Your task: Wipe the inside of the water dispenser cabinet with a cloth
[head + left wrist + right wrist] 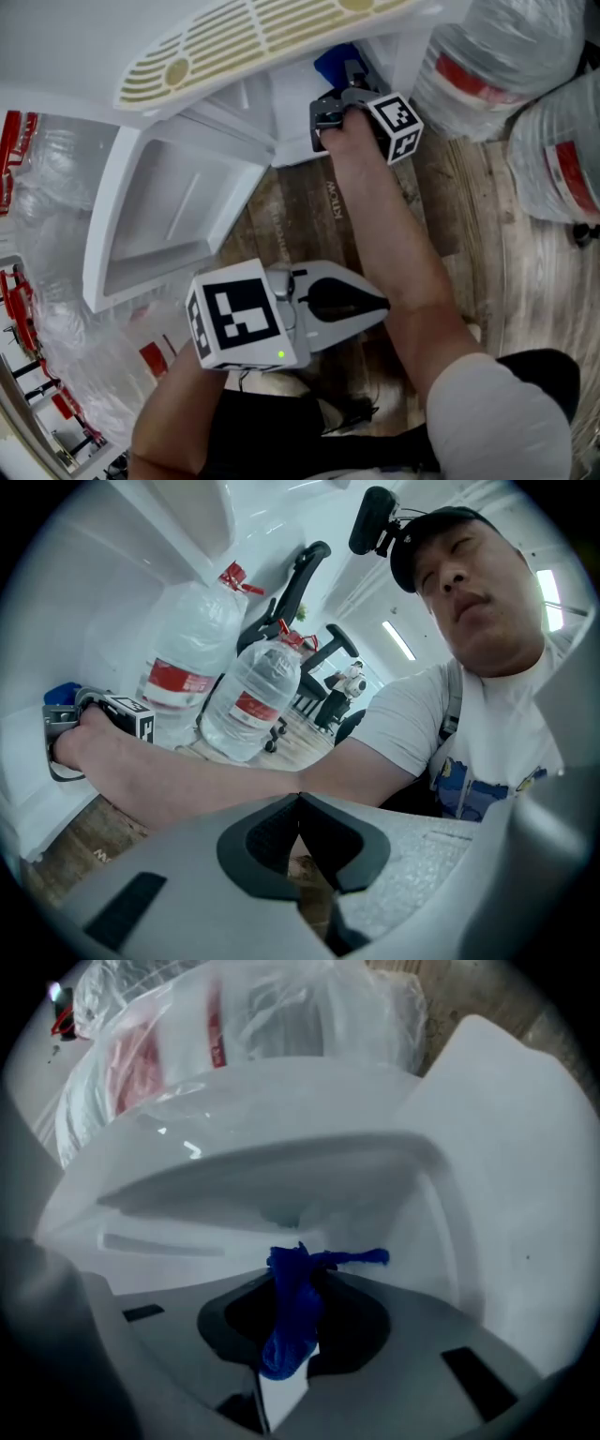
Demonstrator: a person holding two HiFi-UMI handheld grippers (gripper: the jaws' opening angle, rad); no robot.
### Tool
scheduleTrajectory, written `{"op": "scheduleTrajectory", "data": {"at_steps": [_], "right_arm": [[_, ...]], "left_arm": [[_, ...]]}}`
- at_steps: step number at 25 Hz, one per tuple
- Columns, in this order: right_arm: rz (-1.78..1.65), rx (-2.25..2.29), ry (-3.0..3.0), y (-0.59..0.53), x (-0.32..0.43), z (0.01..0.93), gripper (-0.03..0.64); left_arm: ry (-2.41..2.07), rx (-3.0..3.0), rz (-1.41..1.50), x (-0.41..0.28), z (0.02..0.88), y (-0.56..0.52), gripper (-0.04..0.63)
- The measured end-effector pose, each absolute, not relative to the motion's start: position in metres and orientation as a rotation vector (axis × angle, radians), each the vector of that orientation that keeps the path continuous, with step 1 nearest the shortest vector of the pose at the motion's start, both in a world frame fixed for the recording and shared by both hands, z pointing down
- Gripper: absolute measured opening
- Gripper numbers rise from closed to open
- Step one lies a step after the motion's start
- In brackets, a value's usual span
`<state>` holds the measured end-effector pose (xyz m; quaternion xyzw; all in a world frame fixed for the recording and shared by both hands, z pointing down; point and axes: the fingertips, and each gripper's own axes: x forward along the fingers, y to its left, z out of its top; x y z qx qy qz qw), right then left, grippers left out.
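The white water dispenser stands with its cabinet door (155, 220) swung open to the left. My right gripper (339, 86) reaches into the cabinet opening, shut on a blue cloth (335, 62). In the right gripper view the cloth (292, 1312) hangs bunched between the closed jaws of the right gripper (305, 1274), in front of the cabinet's white inner wall (281, 1180). My left gripper (382, 304) is shut and holds nothing, held above the wooden floor below the right forearm. In the left gripper view, the left gripper (298, 801) points at that arm, and the cloth (60, 694) shows at the far left.
The yellow-slotted drip tray (262, 37) tops the dispenser. Large water bottles wrapped in plastic (506, 56) stand to the right on the wooden floor (300, 211); two of them (251, 700) show in the left gripper view. More bagged bottles (37, 178) lie left of the door.
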<state>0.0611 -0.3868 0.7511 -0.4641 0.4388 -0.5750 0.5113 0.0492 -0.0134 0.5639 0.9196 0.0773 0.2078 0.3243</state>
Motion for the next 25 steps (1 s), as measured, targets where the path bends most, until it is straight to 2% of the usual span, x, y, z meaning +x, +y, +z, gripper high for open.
{"op": "scheduleTrajectory", "data": {"at_steps": [25], "right_arm": [[-1.439, -1.116, 0.938, -0.306, 0.086, 0.780, 0.072]], "left_arm": [[0.245, 2.420, 0.536, 0.064, 0.560, -0.009, 0.003]]}}
